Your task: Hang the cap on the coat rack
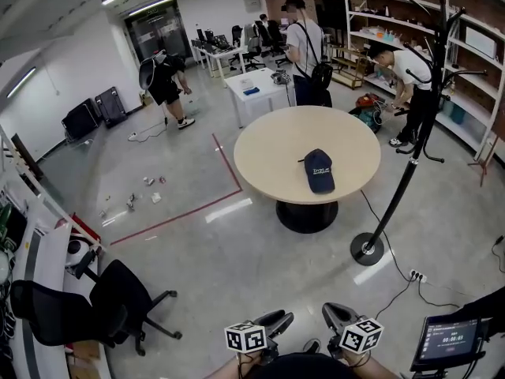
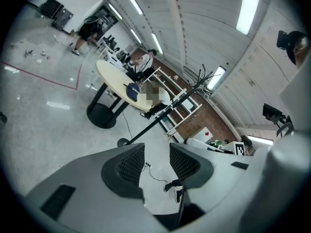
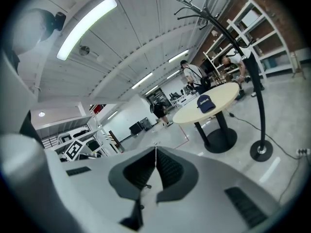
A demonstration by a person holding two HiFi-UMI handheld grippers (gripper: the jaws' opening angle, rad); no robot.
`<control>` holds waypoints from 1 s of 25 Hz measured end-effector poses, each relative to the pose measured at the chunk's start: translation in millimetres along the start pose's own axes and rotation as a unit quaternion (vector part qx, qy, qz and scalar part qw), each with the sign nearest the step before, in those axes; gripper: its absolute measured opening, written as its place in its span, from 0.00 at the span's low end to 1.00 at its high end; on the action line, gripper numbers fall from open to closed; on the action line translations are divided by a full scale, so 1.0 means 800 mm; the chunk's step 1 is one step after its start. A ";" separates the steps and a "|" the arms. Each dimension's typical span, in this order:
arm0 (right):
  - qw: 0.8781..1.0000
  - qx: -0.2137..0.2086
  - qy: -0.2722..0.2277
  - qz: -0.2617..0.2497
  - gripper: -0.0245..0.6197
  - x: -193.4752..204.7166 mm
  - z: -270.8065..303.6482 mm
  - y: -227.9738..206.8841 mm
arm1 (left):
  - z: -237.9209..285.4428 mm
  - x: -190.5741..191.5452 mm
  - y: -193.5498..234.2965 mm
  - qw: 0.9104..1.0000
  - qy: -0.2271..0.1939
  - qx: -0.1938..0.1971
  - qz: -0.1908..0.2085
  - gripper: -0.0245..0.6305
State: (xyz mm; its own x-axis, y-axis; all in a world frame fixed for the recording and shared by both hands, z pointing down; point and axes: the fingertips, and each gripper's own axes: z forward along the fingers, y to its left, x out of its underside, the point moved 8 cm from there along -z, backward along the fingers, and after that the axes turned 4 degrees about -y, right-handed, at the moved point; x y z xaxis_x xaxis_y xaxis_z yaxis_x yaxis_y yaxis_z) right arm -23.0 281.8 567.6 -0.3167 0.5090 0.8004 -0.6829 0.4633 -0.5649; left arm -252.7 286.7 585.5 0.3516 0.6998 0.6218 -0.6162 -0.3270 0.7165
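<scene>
Navy cap point(image 1: 319, 170) on round table point(image 1: 268, 152), coat rack point(image 1: 398, 188) just right of table. Left gripper point(image 2: 157, 161) jaws wide apart, empty; right gripper point(image 3: 155, 165) jaws pressed together, empty (both cut off by near edge in head view). Cap lettering unreadable.

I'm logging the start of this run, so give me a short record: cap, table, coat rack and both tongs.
cap: dark blue, lying on the table, not held
table: round, light top, black pedestal
coat rack: black, on the floor right of the table, no cap on it
left tongs: open, empty
right tongs: shut, empty
</scene>
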 end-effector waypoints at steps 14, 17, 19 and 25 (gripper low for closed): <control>0.998 0.032 -0.028 0.037 0.04 0.001 -0.047 -0.057 | 0.075 0.009 -0.037 0.998 0.049 0.025 0.031 0.29; 0.998 0.041 -0.029 0.049 0.04 0.005 -0.050 -0.062 | 0.085 0.007 -0.037 0.997 0.060 0.028 0.033 0.29; 0.997 0.051 -0.027 0.055 0.04 0.009 -0.055 -0.066 | 0.092 0.009 -0.037 0.996 0.072 0.029 0.035 0.29; 0.995 0.077 -0.026 0.062 0.04 0.009 -0.056 -0.073 | 0.110 0.006 -0.039 0.994 0.093 0.049 0.037 0.29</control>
State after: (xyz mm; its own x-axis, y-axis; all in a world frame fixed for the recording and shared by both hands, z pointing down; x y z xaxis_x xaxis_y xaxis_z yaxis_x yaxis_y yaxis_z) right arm 43.8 290.9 597.2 -0.4360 0.5157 0.7375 -0.7278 0.2800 -0.6260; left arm -169.8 244.2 594.0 0.1664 0.7738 0.6112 -0.5603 -0.4358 0.7043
